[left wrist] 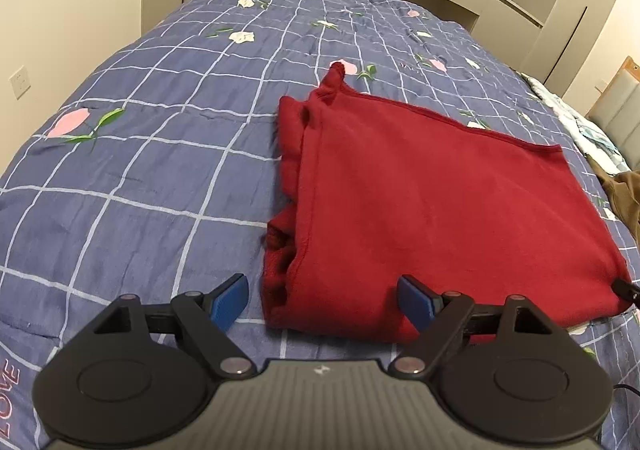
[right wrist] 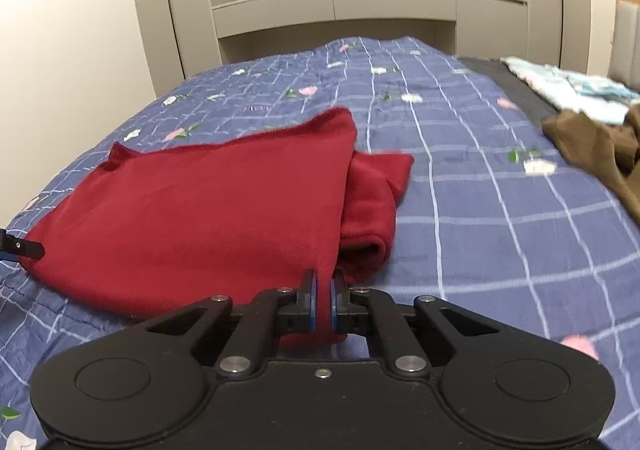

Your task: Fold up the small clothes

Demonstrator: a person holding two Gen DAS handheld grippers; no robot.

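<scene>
where pinched, red garment (right wrist: 192, 210) corner inside right gripper (right wrist: 324, 304)

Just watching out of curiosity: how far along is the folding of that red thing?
Partly done: the red garment already lies doubled over on the bed. The right gripper is shut on its near corner; the left gripper is open and holds nothing. A brown garment beside it lies crumpled, unfolded.

Right gripper (right wrist: 324, 292) pinching the near corner of a folded red garment (right wrist: 192, 210), brown clothing (right wrist: 592, 146) far right of it, on a blue checked quilt (right wrist: 500, 218)
</scene>
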